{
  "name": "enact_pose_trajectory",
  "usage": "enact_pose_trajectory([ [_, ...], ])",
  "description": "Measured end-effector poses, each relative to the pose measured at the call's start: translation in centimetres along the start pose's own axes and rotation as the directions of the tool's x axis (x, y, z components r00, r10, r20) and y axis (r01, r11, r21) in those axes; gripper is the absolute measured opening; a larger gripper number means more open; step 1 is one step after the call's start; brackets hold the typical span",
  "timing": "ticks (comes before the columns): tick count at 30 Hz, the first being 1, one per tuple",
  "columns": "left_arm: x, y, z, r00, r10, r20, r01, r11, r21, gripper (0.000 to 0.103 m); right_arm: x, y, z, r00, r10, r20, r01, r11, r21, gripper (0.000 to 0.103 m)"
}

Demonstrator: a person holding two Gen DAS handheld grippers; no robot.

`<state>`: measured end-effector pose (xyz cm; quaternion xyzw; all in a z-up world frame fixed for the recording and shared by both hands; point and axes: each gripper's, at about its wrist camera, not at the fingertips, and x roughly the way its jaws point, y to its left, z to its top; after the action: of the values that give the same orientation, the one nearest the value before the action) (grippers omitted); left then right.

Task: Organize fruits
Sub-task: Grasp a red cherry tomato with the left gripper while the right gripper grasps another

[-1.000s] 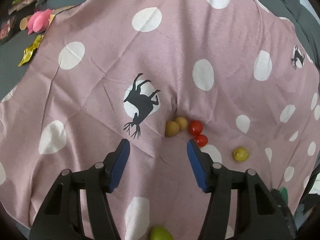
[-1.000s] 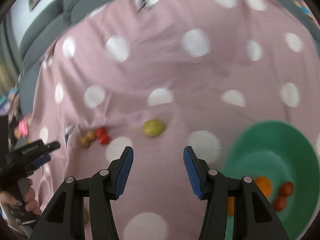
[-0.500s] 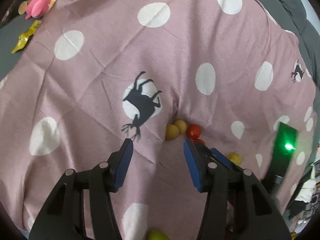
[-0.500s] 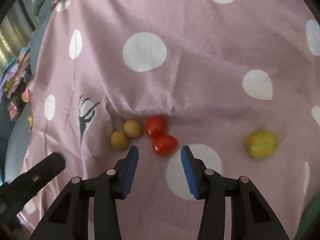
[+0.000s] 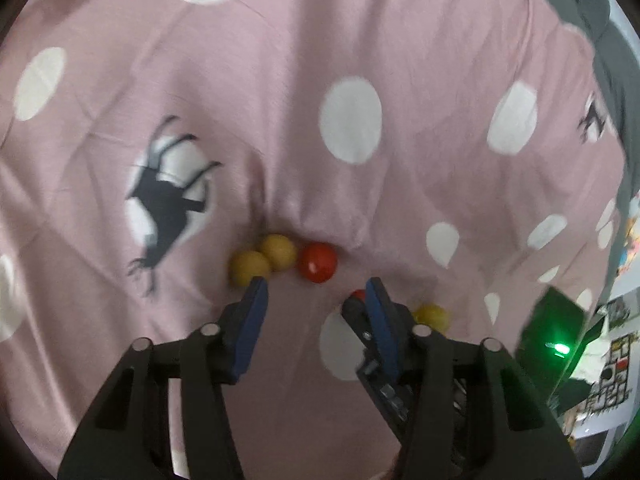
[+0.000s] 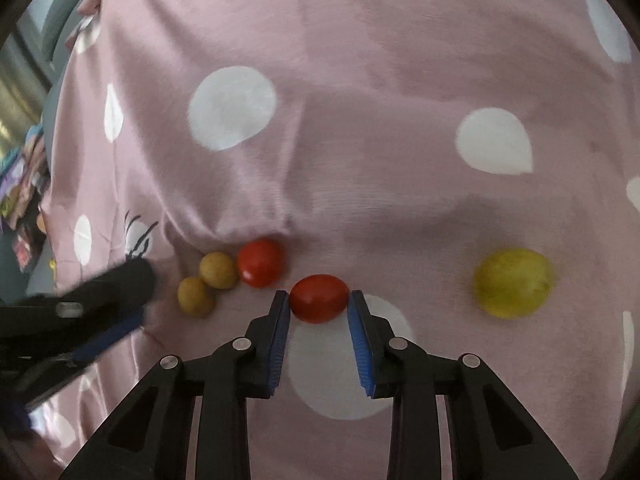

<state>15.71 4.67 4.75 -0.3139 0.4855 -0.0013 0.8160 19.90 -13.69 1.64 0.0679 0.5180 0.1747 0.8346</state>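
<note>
In the right wrist view, the right gripper [image 6: 319, 300] had its blue fingers [image 6: 280, 336] closed on a red tomato [image 6: 319, 298] at lower centre, the pads pressing its two sides as it lay on the pink spotted cloth [image 6: 360, 80]. Just up and left sat a second tomato [image 6: 260, 262], touching two brown fruits [image 6: 218, 270] that touched each other. A yellow-green fruit [image 6: 514, 282] lay well apart at the right. The left gripper [image 5: 316, 292], in the left wrist view, was closing with nothing between its fingers [image 5: 252, 320], its left tip just beside the nearer brown fruit. No container could be made out clearly; a dark green shape [image 5: 552, 328] at lower right was too blurred to name.
</note>
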Motion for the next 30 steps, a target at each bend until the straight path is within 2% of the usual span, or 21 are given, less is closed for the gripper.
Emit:
enact_pose_trajectory([
  [6,3.0,-1.2,0.9,0.998,0.061,-0.004,-0.061,0.998,0.026,0.046,-0.5,-2.0,0.6,1.000,-0.018,-0.006,0.018,1.000,0.016,0.032],
  [8,4.0,-1.4,0.9,0.998,0.056,-0.015,-0.056,0.998,0.028,0.042,-0.7,-2.7,0.8,1.000,-0.008,-0.010,0.008,0.999,0.032,0.032],
  [11,5.1,-2.8,1.1,0.998,0.067,-0.019,-0.065,0.995,0.077,0.040,-0.9,-3.2,1.1,1.000,0.008,0.000,-0.008,0.999,0.052,0.032],
  [13,5.8,-3.1,1.0,0.995,0.100,-0.015,-0.099,0.990,0.097,0.039,-1.0,-3.7,1.1,1.000,0.009,0.000,-0.009,0.998,0.055,0.032],
  [17,7.7,-2.9,1.1,0.993,0.101,-0.060,-0.096,0.993,0.069,0.035,-1.3,-4.8,1.2,1.000,0.008,-0.005,-0.007,0.998,0.063,0.032],
  [20,7.9,-2.7,1.0,0.994,0.104,-0.034,-0.102,0.993,0.057,0.028,-1.4,-4.5,1.1,1.000,0.012,-0.007,-0.012,0.998,0.067,0.032],
  [25,7.5,-1.9,0.9,0.995,0.103,-0.016,-0.102,0.992,0.069,0.027,-0.8,-4.2,1.1,1.000,0.002,-0.012,-0.002,0.998,0.064,0.032],
  [30,6.7,-2.2,0.1,0.994,0.105,-0.030,-0.103,0.991,0.082,0.026,-1.9,-4.1,1.0,1.000,-0.011,-0.001,0.011,0.997,0.076,0.032],
])
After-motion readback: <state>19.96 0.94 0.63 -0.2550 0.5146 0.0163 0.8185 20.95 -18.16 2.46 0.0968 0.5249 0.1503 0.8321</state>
